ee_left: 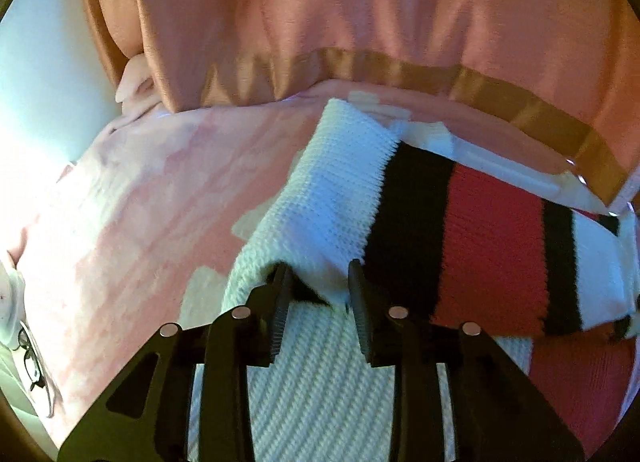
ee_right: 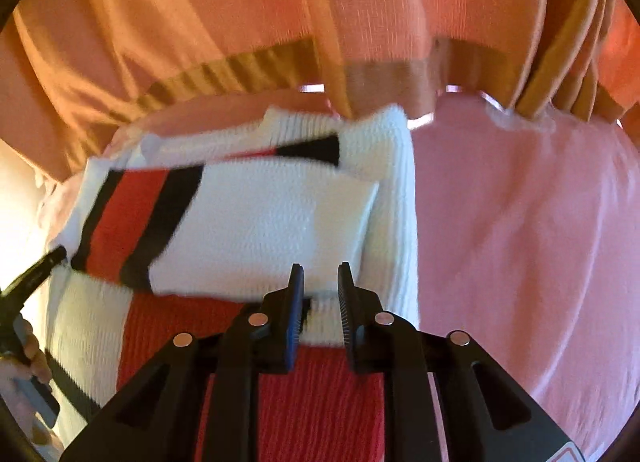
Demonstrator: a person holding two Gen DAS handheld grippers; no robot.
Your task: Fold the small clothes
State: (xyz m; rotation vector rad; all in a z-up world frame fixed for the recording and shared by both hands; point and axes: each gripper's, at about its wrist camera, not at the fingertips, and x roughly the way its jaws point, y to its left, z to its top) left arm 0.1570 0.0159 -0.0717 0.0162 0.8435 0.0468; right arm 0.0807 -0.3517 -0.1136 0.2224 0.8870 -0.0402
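Right now the striped sweater (ee_left: pixel 320 198) lies on the pink sheet (ee_left: pixel 132 198), its folded edge directly ahead of both tips: left hand-held gripper (ee_left: pixel 318 282) released beside it, right hand-held gripper (ee_right: pixel 320 286) clenched on the white hem.

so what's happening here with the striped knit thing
A person is folding a small white, red and black knitted sweater on a pink bed sheet, a handheld gripper in each hand. The left gripper sits at a white folded edge, jaws parted, with knit between them. The right gripper is at the white hem, jaws narrowly apart. One part is already folded over the body.
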